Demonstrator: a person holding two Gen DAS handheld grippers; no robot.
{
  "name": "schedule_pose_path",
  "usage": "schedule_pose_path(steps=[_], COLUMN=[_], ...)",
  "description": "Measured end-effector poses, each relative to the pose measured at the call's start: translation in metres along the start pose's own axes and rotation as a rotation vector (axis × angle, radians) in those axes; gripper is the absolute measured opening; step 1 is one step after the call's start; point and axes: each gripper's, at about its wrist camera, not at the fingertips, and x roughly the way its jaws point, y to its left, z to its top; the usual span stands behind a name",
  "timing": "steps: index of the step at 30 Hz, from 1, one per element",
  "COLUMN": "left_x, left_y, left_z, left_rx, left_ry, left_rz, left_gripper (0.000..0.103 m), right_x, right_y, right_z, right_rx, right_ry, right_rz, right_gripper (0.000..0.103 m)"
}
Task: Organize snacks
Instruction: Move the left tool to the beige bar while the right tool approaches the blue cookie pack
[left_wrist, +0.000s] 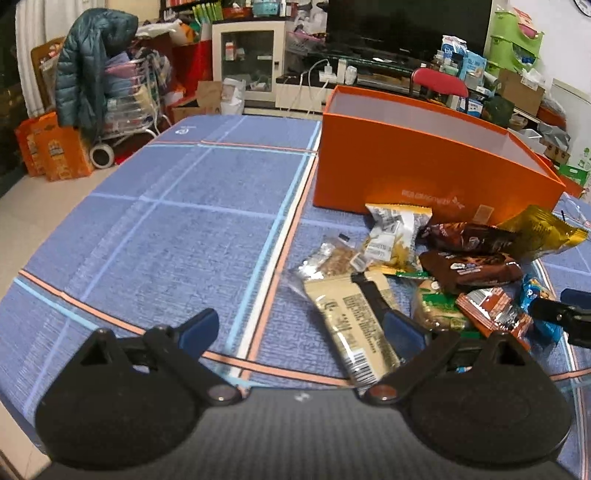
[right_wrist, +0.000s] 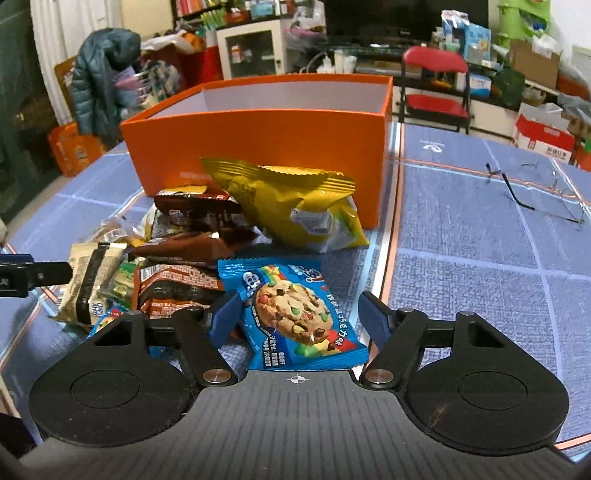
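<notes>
A heap of snack packets lies on the blue tablecloth in front of an open orange box (left_wrist: 406, 166) (right_wrist: 258, 147). My right gripper (right_wrist: 297, 299) is low over the heap with its jaws apart. A blue cookie packet (right_wrist: 295, 317) lies flat and uncrumpled between its fingers. My left gripper (left_wrist: 284, 295) is open at the heap's left side, and its right finger (left_wrist: 373, 295) rests over a cream bar wrapper (left_wrist: 347, 321). Brown packets (right_wrist: 199, 210) and a gold bag (right_wrist: 295, 199) lie nearer the box. Each gripper shows at the edge of the other's view.
Folded glasses (right_wrist: 535, 192) lie on the cloth to the right of the box. A red chair (right_wrist: 436, 74) stands behind the table. Bare tablecloth (left_wrist: 166, 221) stretches left of the heap. Cluttered shelves, a coat and bags fill the room beyond.
</notes>
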Motion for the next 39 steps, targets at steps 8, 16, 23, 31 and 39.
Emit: schedule_pose_path(steps=[8,16,23,31,39], left_x=[0.004,0.030,0.028,0.021,0.027], left_y=[-0.020,-0.027,-0.001,0.000,-0.008], left_z=[0.000,-0.009,-0.012,-0.007,-0.012], left_rx=[-0.059,-0.049,-0.004,0.067,0.066], left_ry=[-0.022,0.037,0.046,0.017,0.039], left_rz=[0.035,0.045,0.082,0.008,-0.006], left_gripper=[0.096,0.096,0.096,0.096,0.096], right_x=[0.004,0.003,-0.002,0.001,0.009], right_y=[0.007,0.006,-0.001,-0.001,-0.008], right_z=[-0.004,-0.006,-0.007,-0.007,-0.007], right_rx=[-0.020,-0.033,-0.024,-0.035,-0.009], right_ry=[0.000,0.004,0.000,-0.003,0.008], right_rz=[-0.015,-0.027,-0.033,-0.023,0.010], right_gripper=[0.061,0.060,0.060,0.065,0.065])
